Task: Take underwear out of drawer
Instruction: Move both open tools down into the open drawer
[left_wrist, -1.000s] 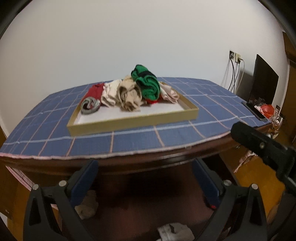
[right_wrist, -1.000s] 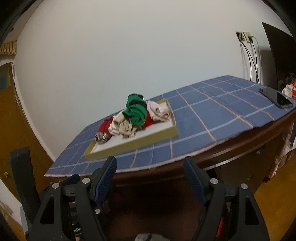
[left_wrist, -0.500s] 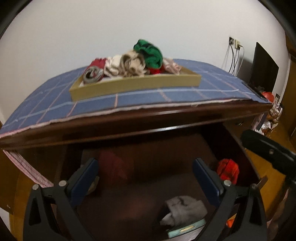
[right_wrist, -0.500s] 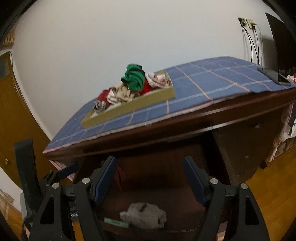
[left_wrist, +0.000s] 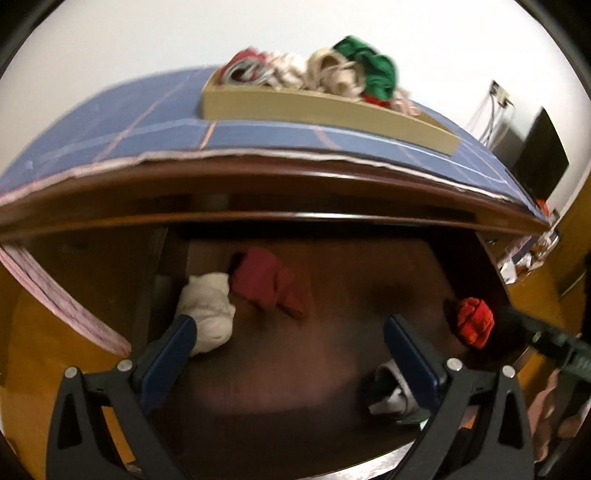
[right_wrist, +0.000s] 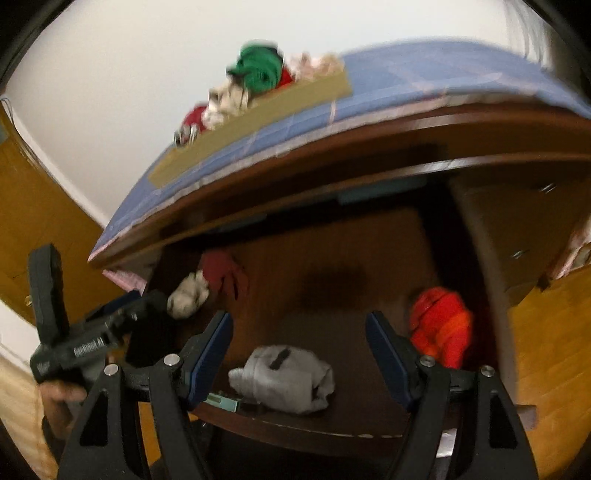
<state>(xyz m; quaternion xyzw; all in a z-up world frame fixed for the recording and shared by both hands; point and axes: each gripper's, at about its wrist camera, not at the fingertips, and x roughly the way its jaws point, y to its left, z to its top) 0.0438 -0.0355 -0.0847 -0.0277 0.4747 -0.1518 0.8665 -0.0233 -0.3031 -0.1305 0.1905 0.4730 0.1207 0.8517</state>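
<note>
In the open drawer (right_wrist: 332, 424), a white bundle (left_wrist: 207, 310) lies far left beside the left gripper (left_wrist: 288, 325), which is spread and empty. A grey bundle (right_wrist: 284, 376) sits near, between the right gripper's (right_wrist: 299, 321) parted fingers, untouched. An orange bundle (right_wrist: 439, 328) lies right.

Left gripper (left_wrist: 288, 326) and right gripper (right_wrist: 299, 325): black triangulated finger frames, blue pads, silver screw heads at the pad bases. Left gripper body, seen from the right wrist view, carries white lettering, illegible.
</note>
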